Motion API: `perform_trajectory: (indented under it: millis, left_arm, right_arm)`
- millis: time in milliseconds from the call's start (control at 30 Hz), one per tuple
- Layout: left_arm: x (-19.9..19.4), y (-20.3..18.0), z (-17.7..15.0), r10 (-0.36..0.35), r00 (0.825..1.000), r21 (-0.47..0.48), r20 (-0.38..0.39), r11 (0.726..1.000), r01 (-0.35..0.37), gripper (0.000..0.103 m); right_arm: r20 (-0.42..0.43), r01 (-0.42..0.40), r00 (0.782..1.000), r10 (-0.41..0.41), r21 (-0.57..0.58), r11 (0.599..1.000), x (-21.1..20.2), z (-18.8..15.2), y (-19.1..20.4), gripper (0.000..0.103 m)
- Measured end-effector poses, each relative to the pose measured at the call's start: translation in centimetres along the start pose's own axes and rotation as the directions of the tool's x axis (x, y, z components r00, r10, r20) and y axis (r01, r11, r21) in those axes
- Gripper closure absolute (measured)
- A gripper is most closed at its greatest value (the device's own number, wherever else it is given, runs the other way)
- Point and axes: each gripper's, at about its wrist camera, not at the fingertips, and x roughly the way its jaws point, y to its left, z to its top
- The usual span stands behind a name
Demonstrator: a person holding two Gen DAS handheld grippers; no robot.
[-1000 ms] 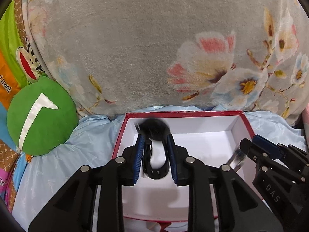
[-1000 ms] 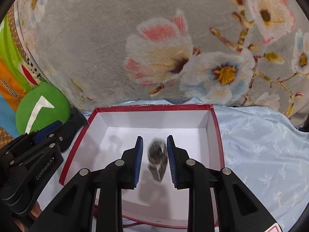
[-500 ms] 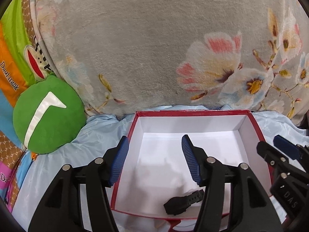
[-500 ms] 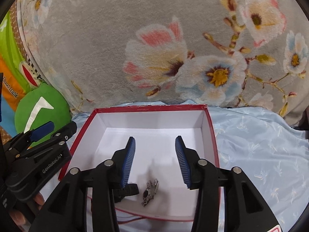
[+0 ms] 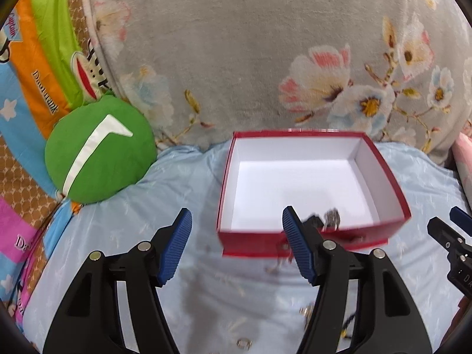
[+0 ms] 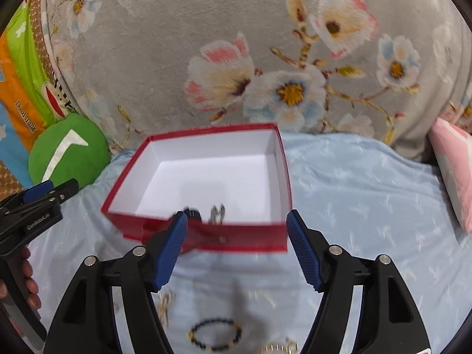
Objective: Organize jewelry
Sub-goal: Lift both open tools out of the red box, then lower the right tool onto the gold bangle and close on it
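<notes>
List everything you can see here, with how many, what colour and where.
Box: one, red outside, white inside, open, on the blue sheet.
Black item: one, inside the box, by its near wall.
Silver piece: one, inside the box, beside the black item.
Beaded bracelet: one, black with gold beads, on the sheet in front of the box.
Small gold pieces: several, blurred, on the sheet.
Sheet: one, light blue.
Floral blanket: one, grey, behind the box.
Green cushion: one, left of the box.
Pink pillow: one, far right.
Left gripper: open, empty.
Right gripper: open, empty.

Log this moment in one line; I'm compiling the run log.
left tool: open, empty | right tool: open, empty | red box: black watch, silver piece | black bead bracelet: on sheet
</notes>
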Motion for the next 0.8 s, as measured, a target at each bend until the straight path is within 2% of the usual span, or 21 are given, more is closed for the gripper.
perform_trajectory:
  millis: [100,200,367,500,800]
  left_arm:
    - [-0.8,0.6,-2.8,-0.002,0.999,0.003,-0.045,1.000,0.002,0.039]
    - [-1.0,1.6,-5.4,-0.023,0.995,-0.041,-0.093,0.999,0.019,0.039]
    - [-0.6,2.5,-9.4,-0.010,0.987,-0.066,-0.162,0.998,0.000,0.040]
    - [-0.2,2.9,-11.7,0.011,0.981,-0.070,-0.195,0.997,-0.025,0.040]
    - [0.4,2.6,-14.7,-0.013,0.973,-0.079,-0.229,0.997,-0.005,0.040]
  right_arm:
    - [-0.037,0.034,0.999,-0.034,0.008,0.999,-0.9,-3.2,-0.6,0.031]
    - [-0.084,0.057,0.995,-0.054,0.028,0.998,-1.3,-6.4,-1.4,0.031]
    - [-0.163,0.085,0.984,-0.077,0.039,0.996,-1.0,-10.6,-2.0,0.031]
    - [-0.198,0.099,0.976,-0.087,0.051,0.994,-0.7,-12.7,-2.4,0.031]
    - [-0.231,0.123,0.967,-0.110,0.043,0.991,0.2,-14.9,-2.6,0.031]
